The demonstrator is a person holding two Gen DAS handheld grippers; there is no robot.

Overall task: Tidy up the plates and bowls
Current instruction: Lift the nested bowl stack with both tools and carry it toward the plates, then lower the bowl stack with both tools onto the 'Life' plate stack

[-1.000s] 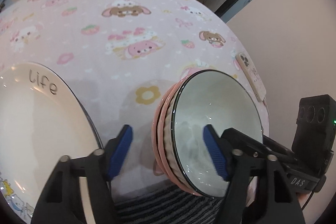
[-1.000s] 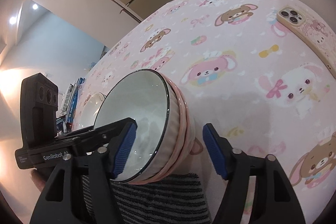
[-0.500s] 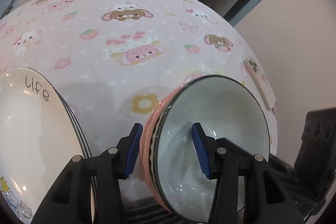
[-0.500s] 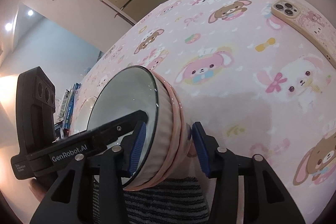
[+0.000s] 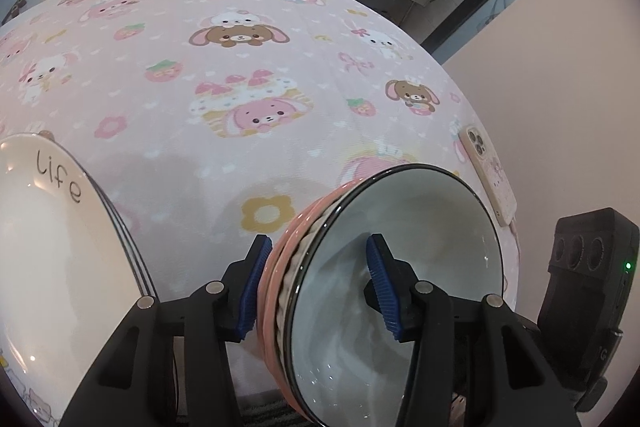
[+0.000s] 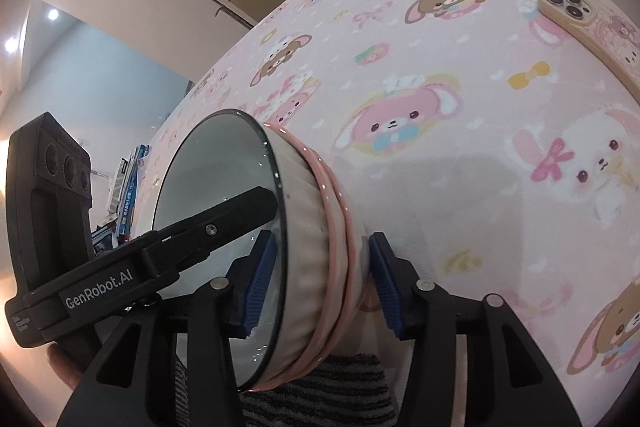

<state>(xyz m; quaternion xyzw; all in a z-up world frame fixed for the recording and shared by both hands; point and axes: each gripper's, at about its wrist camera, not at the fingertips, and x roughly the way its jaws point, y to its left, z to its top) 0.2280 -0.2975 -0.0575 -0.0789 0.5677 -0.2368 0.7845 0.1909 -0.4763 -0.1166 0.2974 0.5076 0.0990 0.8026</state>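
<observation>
The left gripper (image 5: 316,287) was clamped on the stack of bowls (image 5: 384,291). One blue pad (image 5: 253,293) pressed on the pink outside and the other blue pad sat inside the top bowl, against its wall. The right gripper (image 6: 320,283) gripped the same stack of bowls (image 6: 304,251) from the other side. Its jaws were opening a tiny bit, with the wall of the stack between them. One of its pads (image 6: 260,285) was inside the bowl and the other pad touched the pink outside.

The stack looked like three bowls, one in another. The top bowl (image 6: 218,227) was white inside with a thin dark rim and a wavy cream outside. The pink bowls (image 6: 340,239) peeked out under it. The stack was tipped on its side, at the near edge of the table (image 5: 280,75), just above a striped cloth (image 6: 320,395). I could not tell if the stack touched the table.

The table had a pink tablecloth (image 6: 460,187) with bunnies, bears and strawberries on it. To the left of the bowls there was a stack of white plates (image 5: 52,251). The top plate had the word "life" on it. The plates and bowls did not touch. A phone (image 5: 486,171) in a pink case lay near the table's right edge, apart from the bowls.
</observation>
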